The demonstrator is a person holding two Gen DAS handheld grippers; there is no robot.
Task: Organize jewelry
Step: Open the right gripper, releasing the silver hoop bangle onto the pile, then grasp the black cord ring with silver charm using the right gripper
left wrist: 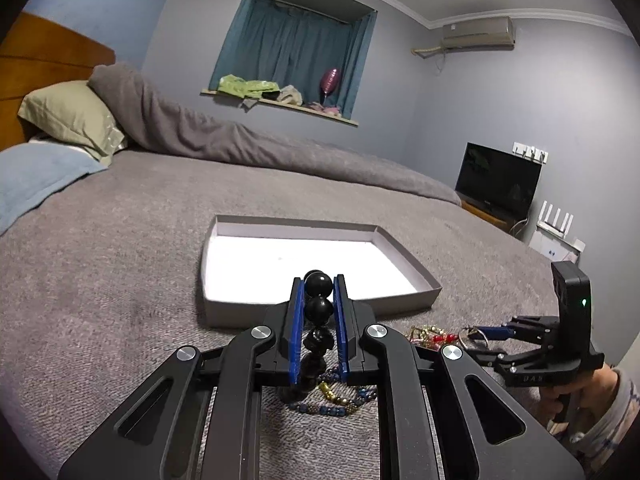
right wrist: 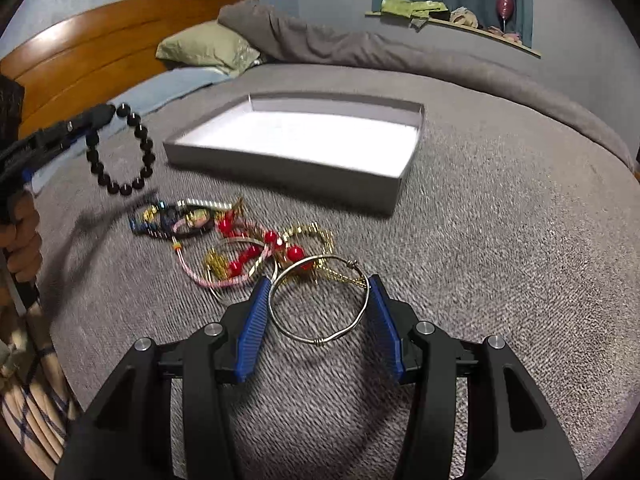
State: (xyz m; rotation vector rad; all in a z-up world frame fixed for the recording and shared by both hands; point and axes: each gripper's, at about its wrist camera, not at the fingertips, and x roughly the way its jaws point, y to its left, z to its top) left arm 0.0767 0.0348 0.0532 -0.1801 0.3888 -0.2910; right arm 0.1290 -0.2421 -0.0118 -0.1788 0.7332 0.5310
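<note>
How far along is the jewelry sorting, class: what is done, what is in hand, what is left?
Done: nothing yet; the white box shows no jewelry inside. In hand: the left tongs are shut on the black bead bracelet, lifted off the bed; the right tongs straddle the silver wire bangle, apparently not yet squeezing it. Left: the tangled pile of jewelry on the grey blanket.

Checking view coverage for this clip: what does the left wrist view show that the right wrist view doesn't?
Left wrist only: black beads pinched between the left gripper's pads, plus a TV and air conditioner.
Right wrist only: the silver wire bangle between the right gripper pads, and the black bracelet hanging as a full loop.
Both: the empty white box, the jewelry pile, the grey bed.
</note>
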